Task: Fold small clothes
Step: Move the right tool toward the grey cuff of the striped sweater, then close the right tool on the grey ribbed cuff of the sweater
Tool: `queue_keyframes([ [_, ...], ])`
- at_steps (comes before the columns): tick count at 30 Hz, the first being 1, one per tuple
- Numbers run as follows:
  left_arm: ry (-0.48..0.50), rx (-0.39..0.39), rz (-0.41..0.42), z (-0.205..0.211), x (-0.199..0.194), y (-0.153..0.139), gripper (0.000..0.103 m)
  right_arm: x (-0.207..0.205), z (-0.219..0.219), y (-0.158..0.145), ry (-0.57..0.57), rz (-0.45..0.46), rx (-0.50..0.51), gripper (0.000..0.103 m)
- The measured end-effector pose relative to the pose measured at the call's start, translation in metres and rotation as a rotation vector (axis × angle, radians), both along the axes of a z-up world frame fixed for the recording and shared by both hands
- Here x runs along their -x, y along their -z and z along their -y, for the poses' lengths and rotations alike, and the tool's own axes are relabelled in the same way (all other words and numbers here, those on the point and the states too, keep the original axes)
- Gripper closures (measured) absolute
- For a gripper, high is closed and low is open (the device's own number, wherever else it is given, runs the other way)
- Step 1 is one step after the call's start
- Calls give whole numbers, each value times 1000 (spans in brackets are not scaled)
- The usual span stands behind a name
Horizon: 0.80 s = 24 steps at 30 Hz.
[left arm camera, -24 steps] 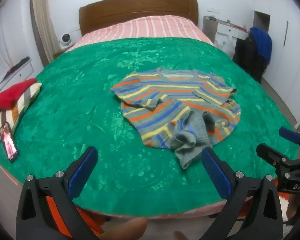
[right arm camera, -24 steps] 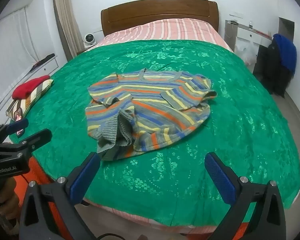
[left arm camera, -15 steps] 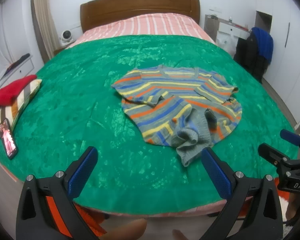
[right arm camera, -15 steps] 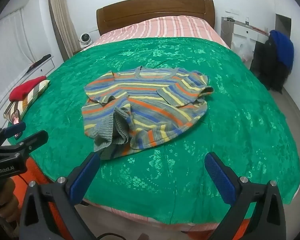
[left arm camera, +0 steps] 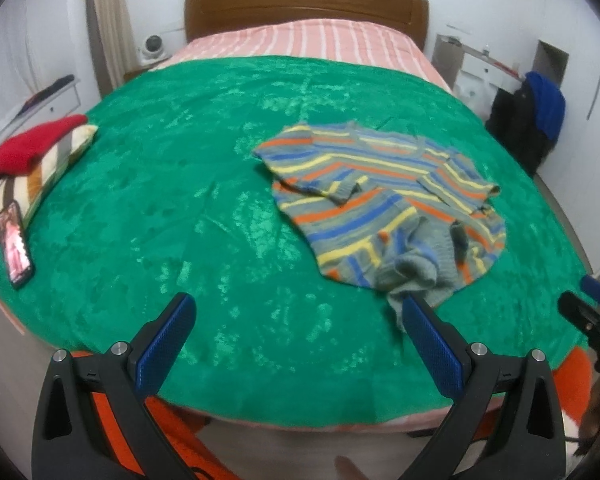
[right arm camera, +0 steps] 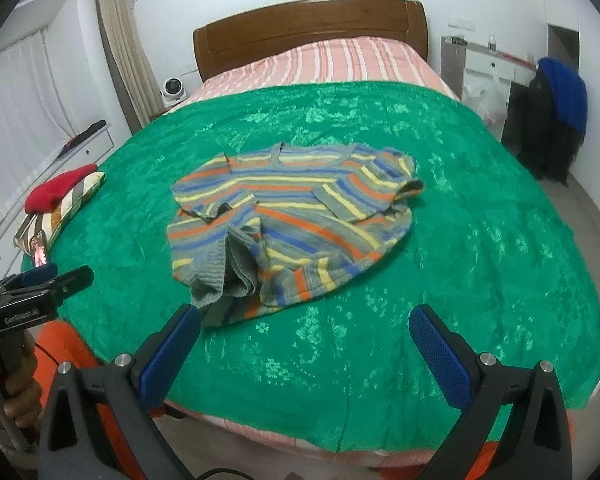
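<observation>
My left gripper (left arm camera: pixel 296 334) has its fingers spread wide and holds nothing; it hangs over the near edge of the green blanket (left arm camera: pixel 180 208). My right gripper (right arm camera: pixel 306 340) is also wide apart and holds nothing, above the same near edge. The striped sweater (right arm camera: pixel 292 220) lies around the middle of the blanket, a little toward the near edge, with both sleeves folded in and its hem bunched up on the near side. Bare blanket is on every side of it. At the left edge lie a striped pillow (left arm camera: pixel 40 168) with a red garment (left arm camera: pixel 32 144) on it, and a phone (left arm camera: pixel 16 248) near the near-left corner.
</observation>
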<state>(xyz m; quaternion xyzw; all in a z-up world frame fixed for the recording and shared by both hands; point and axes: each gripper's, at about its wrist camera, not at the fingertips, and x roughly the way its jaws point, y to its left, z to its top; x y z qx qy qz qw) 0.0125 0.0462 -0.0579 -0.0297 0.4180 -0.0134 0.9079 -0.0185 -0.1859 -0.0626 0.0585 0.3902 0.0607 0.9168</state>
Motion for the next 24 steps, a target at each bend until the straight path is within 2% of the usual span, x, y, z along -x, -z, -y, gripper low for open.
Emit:
queue_keyframes([
  [6, 42, 12, -8, 10, 2, 1, 0, 1, -4, 2, -22, -16, 6, 0],
  [11, 39, 16, -5, 10, 3, 0, 0, 2, -8, 4, -23, -8, 53, 0],
  [18, 31, 11, -11, 8, 2, 0, 0, -3, -11, 7, -36, -13, 61, 0],
  [21, 25, 11, -11, 7, 2, 0, 0, -14, -17, 10, -86, -5, 63, 0],
  [24, 21, 6, -8, 7, 4, 0, 0, -42, -27, 28, -176, -5, 102, 0],
])
